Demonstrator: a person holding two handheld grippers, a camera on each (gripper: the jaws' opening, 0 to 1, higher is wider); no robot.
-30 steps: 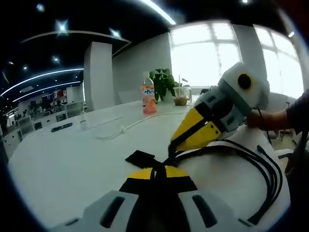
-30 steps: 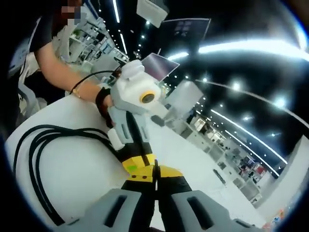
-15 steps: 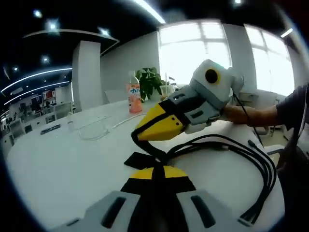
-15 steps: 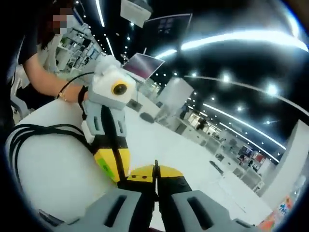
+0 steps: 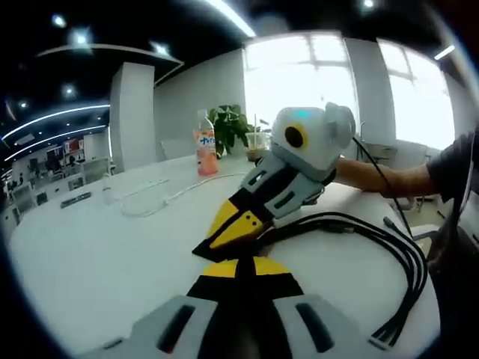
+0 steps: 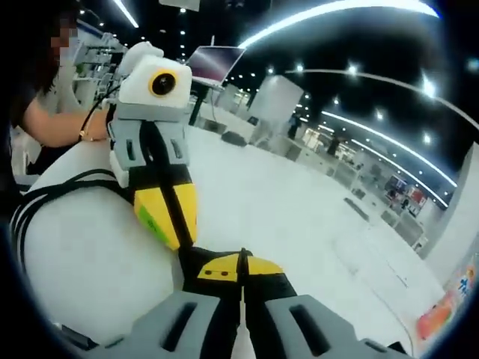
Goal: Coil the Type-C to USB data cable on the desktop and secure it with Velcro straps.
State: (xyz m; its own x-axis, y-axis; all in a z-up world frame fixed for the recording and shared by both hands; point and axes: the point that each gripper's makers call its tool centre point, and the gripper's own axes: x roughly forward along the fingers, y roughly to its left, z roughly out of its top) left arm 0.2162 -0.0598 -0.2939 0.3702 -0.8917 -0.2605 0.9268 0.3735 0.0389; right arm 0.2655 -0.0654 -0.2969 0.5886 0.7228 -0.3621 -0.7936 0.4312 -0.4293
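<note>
Since a second ago, your right gripper (image 5: 238,226) has swung down to the strap (image 5: 213,250) beside the coiled cable (image 5: 389,254) on the table (image 5: 90,247). Both claws look together; the left gripper (image 6: 166,224) pinches the strap. Pull it snug around the bundle.

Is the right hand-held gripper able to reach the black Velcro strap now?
Probably yes. The right hand-held gripper has its yellow tips right at the black Velcro strap on the white table, just ahead of the left hand-held gripper. Nothing lies between them.
</note>
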